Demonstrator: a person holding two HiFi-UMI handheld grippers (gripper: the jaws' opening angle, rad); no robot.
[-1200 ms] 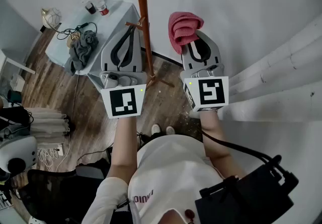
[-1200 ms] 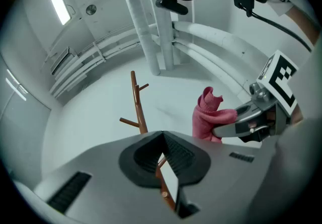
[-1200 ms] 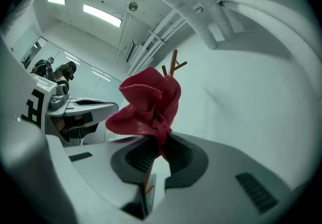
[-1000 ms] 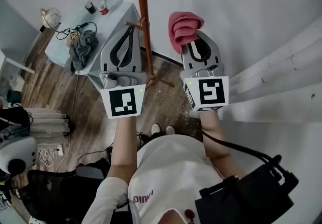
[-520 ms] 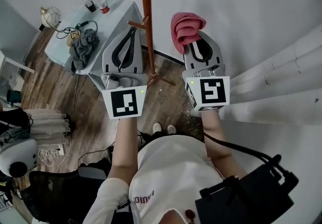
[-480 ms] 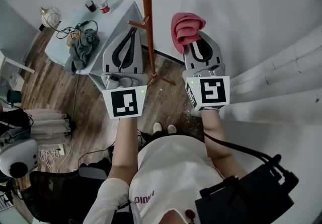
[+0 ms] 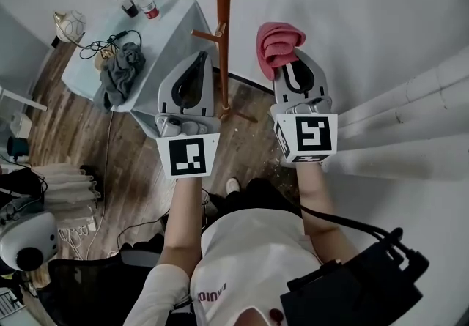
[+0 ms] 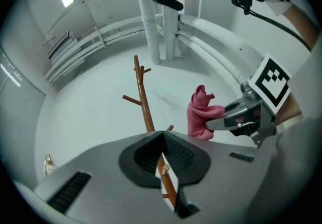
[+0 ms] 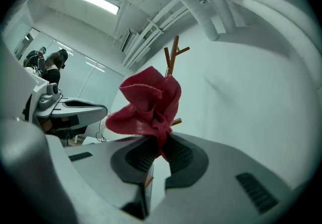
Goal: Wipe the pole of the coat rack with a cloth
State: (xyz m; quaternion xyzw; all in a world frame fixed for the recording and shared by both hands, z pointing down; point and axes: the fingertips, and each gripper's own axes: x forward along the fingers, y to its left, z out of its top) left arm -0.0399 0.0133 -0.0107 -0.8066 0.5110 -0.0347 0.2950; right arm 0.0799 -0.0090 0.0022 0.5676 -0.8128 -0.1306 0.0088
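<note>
cloth (image 7: 277,45) still in right hand-held gripper (image 7: 290,62), beside pole (image 7: 223,24)

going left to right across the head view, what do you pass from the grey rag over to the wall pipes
grey crumpled cloth → left gripper → brown wooden coat rack pole → pink cloth → white pipes

Bunched pink cloth (image 7: 278,45) beside upright wooden pole (image 7: 223,24)
</note>
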